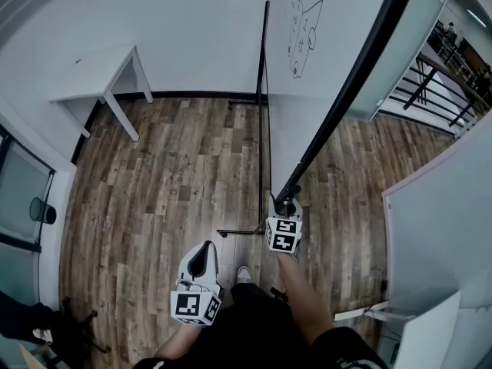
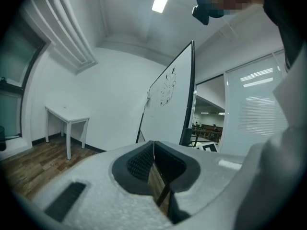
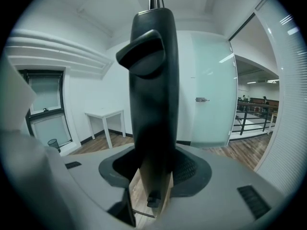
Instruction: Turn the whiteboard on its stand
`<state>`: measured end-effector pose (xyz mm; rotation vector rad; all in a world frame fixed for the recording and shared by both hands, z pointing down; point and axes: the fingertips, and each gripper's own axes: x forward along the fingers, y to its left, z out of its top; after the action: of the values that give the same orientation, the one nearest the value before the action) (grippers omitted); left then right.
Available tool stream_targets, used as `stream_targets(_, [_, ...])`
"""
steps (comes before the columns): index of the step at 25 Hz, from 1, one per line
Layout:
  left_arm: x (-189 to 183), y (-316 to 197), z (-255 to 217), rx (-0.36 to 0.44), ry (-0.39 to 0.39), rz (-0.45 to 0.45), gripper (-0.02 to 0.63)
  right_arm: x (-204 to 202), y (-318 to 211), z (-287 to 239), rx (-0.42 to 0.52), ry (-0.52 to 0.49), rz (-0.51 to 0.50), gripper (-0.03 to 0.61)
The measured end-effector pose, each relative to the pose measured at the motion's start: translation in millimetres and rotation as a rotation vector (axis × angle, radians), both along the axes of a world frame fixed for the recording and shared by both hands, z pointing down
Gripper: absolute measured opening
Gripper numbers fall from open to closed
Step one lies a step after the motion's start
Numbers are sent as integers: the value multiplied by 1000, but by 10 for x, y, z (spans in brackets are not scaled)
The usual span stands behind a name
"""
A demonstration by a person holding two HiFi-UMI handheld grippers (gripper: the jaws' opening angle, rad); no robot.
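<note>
The whiteboard (image 1: 307,68) hangs tilted on its black stand (image 1: 263,114); a drawing shows on its white face. Its black frame edge (image 1: 350,87) runs down to a corner just ahead of me. My right gripper (image 1: 285,206) is shut on that lower end of the frame. In the right gripper view the black frame (image 3: 153,80) stands upright and fills the space between the pads of the right gripper (image 3: 156,169). My left gripper (image 1: 202,260) hovers lower left, apart from the board, jaws together and empty. In the left gripper view, past the left gripper (image 2: 153,150), the whiteboard (image 2: 168,109) stands ahead.
A white table (image 1: 100,75) stands against the far left wall. The stand's foot bar (image 1: 238,231) lies on the wood floor between the grippers. A white panel (image 1: 438,229) is close at right. A frosted glass door (image 3: 211,95) and a railing (image 1: 438,83) are beyond. A bin (image 1: 42,210) sits at left.
</note>
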<state>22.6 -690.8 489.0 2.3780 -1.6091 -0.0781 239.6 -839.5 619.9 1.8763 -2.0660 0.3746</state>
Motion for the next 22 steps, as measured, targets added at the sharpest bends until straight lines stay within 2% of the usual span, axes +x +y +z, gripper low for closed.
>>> stream_targets(4, [-50, 333, -37, 15, 4, 13, 18, -270, 282, 41, 5, -12, -30, 184])
stream_targets(8, [-169, 711, -2, 32, -7, 15, 17, -350, 500, 106, 14, -27, -10, 184])
stream_targets(12, [-363, 949, 29, 31, -10, 2, 18, -480, 622, 113, 6, -27, -20, 184])
stream_targets(22, [-572, 1552, -28, 76, -11, 0, 18, -913, 1353, 131, 33, -39, -66, 184])
